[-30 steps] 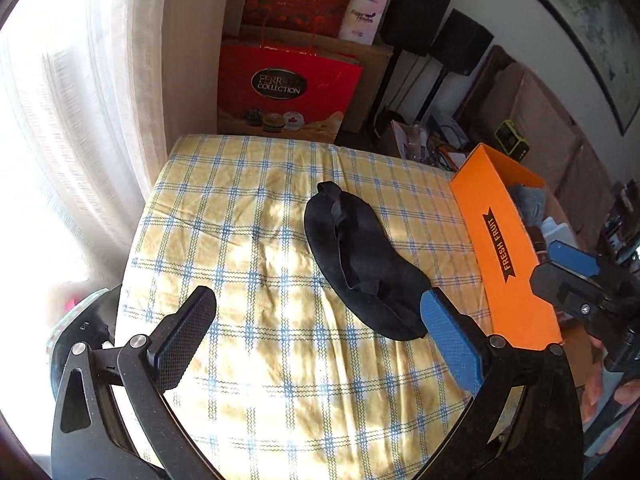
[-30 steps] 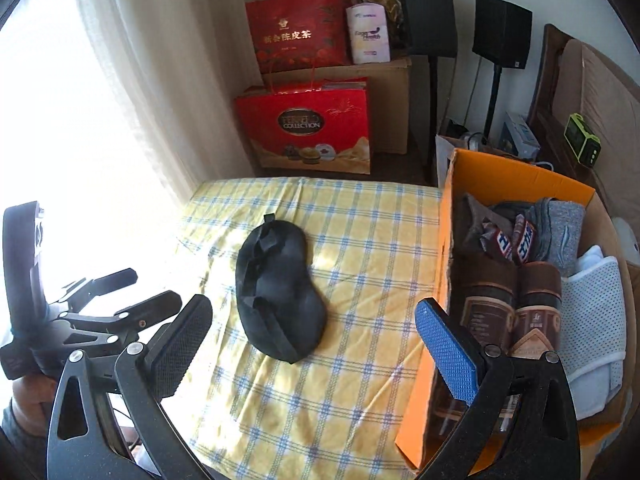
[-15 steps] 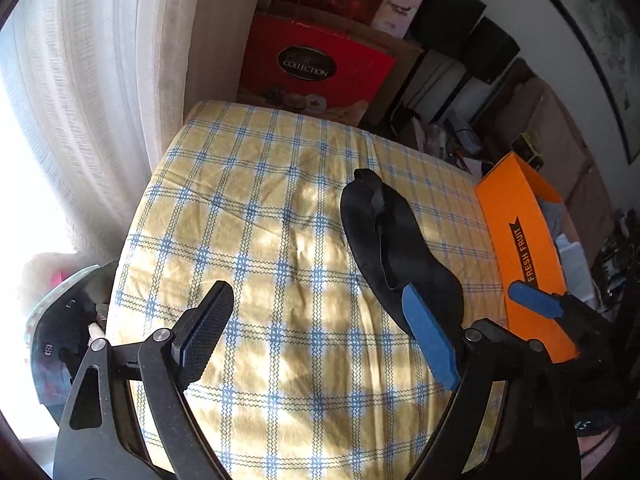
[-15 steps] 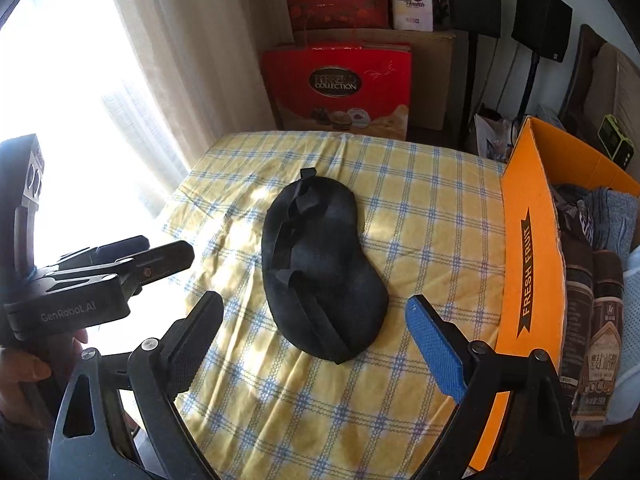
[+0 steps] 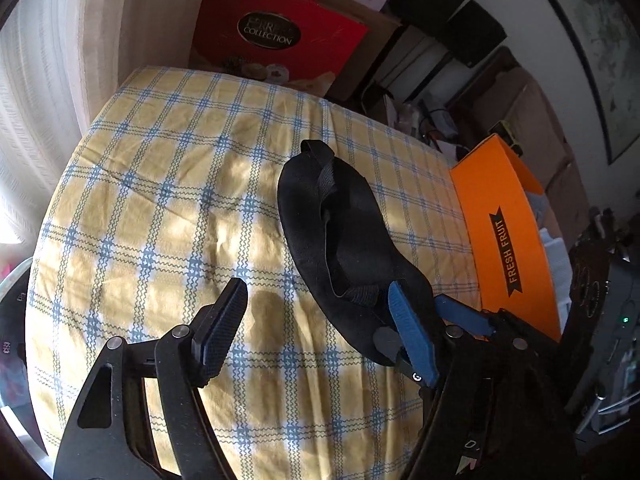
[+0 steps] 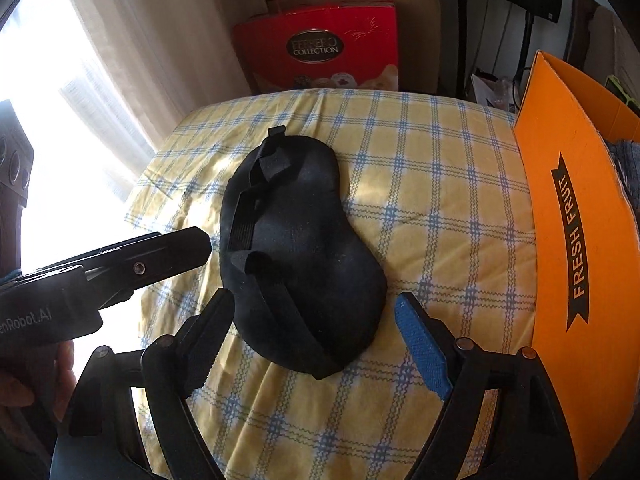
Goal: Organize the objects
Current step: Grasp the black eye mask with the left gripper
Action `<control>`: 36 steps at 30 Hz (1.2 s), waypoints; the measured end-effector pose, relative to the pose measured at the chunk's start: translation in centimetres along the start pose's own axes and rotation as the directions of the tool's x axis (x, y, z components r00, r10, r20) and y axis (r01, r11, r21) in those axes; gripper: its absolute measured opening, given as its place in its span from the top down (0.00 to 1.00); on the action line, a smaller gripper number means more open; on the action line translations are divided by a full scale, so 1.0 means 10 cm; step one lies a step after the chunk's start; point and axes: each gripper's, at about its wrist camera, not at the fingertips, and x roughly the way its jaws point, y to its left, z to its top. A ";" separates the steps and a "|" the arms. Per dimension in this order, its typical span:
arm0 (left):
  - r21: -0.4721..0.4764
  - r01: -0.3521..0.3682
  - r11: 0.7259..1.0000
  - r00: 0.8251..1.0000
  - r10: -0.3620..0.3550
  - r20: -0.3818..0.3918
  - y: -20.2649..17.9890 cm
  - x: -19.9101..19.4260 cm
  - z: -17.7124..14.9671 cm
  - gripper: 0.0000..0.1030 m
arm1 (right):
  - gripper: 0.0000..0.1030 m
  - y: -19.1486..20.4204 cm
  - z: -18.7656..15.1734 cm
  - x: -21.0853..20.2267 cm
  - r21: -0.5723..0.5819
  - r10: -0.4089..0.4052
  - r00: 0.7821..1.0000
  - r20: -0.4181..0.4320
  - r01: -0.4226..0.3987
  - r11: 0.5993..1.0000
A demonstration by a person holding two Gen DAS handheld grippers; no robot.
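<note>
Yellow cloth with a blue check, the tablecloth (image 5: pixel 168 208) is the largest thing in either view and covers the whole tabletop, creased and patched with sunlight. Against its right-hand edge stands an orange cardboard box (image 6: pixel 568 216) marked "FRESH FRUIT" on the side wall facing the cloth; some grey fabric shows over its rim, though what else lies inside cannot be made out. Beyond the far edge of the tablecloth a red gift bag (image 6: pixel 320 48) printed "COLLECTION" leans against brown cartons. On the tablecloth, right of its middle and nearer the orange box than the curtained window side, lies a black sleep mask (image 6: pixel 296 248), flat, strap side up, its long axis running from the far end of the cloth toward the near end. The right gripper (image 6: pixel 316 344) hangs over the near end of the mask with its jaws spread wide, one finger on each side of the mask's lower lobe and neither visibly touching it. The left gripper (image 5: pixel 316 324) is also spread wide; in its own view the blue pad of one finger (image 5: pixel 412 340) overlaps the near end of the mask, while the dark finger is over bare tablecloth to the left of the mask.
</note>
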 end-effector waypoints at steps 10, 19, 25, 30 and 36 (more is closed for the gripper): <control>-0.032 0.045 0.998 0.999 -0.045 -0.027 -0.02 0.17 -0.03 0.42 | 0.80 -0.07 -0.02 -0.03 0.049 0.039 0.999 0.025 -0.040 0.998; -0.083 0.032 0.996 0.999 -0.033 -0.010 0.11 0.12 -0.07 0.81 | 0.85 0.01 -0.07 -0.16 0.109 0.159 0.986 0.057 -0.164 0.980; -0.067 0.035 0.997 0.999 -0.033 0.035 0.08 0.02 -0.14 0.89 | 0.85 0.07 -0.13 -0.18 0.107 0.156 0.986 0.058 -0.162 0.981; -0.047 0.050 0.998 0.997 -0.047 0.061 -0.02 -0.09 -0.14 0.94 | 0.93 0.03 -0.17 -0.25 0.137 0.161 0.985 0.069 -0.169 0.976; -0.004 0.070 0.998 0.993 -0.069 0.096 -0.26 -0.30 -0.04 0.94 | 0.93 0.04 -0.15 -0.49 0.135 0.143 0.985 0.101 -0.156 0.979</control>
